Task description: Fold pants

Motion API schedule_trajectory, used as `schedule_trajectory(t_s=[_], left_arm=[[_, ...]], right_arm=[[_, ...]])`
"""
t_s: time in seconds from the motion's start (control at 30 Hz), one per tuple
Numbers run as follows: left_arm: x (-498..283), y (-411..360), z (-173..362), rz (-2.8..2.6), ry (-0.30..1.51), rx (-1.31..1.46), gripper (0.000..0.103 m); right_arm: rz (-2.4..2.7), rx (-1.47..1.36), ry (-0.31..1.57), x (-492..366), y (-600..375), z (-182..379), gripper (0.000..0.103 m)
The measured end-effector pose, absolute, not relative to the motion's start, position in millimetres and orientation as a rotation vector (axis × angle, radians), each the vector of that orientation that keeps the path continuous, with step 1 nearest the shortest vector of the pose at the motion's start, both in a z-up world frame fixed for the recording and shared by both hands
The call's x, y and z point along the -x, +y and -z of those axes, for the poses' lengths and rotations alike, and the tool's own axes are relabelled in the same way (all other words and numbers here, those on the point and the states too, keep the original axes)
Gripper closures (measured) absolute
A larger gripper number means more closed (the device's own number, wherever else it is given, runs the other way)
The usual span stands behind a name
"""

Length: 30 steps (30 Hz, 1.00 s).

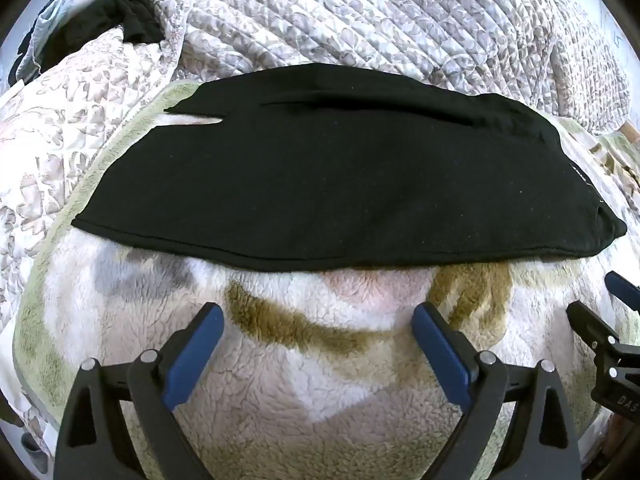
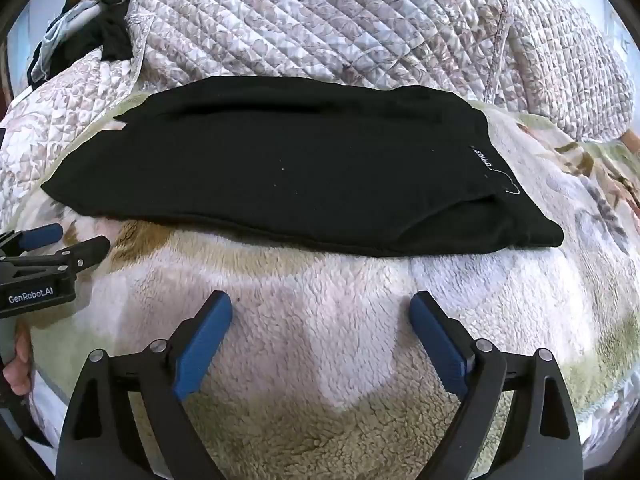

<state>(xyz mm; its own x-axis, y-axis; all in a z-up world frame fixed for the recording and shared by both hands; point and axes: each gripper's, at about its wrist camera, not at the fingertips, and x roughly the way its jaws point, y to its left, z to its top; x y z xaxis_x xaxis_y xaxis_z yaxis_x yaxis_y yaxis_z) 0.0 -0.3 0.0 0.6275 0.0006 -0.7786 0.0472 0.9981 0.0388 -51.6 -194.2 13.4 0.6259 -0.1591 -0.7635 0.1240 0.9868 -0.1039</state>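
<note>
Black pants (image 1: 340, 184) lie flat and folded lengthwise on a fleece blanket (image 1: 320, 380), waistband with a small label to the right, leg ends to the left. In the right wrist view the pants (image 2: 288, 176) show the label (image 2: 482, 158) near their right end. My left gripper (image 1: 318, 320) hovers open over the blanket just short of the pants' near edge, nothing between its blue pads. My right gripper (image 2: 320, 310) is open too, near the same edge, further right. Each gripper appears at the side of the other's view: right gripper (image 1: 600, 304), left gripper (image 2: 68, 240).
A quilted floral bedspread (image 1: 360, 16) is bunched up behind the pants. Dark and light clothes (image 1: 100, 20) are heaped at the far left corner. A hand (image 2: 18, 364) holds the left gripper's handle.
</note>
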Motion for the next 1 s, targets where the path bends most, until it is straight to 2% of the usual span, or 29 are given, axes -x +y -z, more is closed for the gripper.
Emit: schedule_trajectory(t_s=[1.0], left_arm=[[0.0,-1.7,2.2,0.042,0.892,-0.064,0.004]], right_arm=[[0.165,0.048,0.878,50.6,-192.2,-12.6,0.011]])
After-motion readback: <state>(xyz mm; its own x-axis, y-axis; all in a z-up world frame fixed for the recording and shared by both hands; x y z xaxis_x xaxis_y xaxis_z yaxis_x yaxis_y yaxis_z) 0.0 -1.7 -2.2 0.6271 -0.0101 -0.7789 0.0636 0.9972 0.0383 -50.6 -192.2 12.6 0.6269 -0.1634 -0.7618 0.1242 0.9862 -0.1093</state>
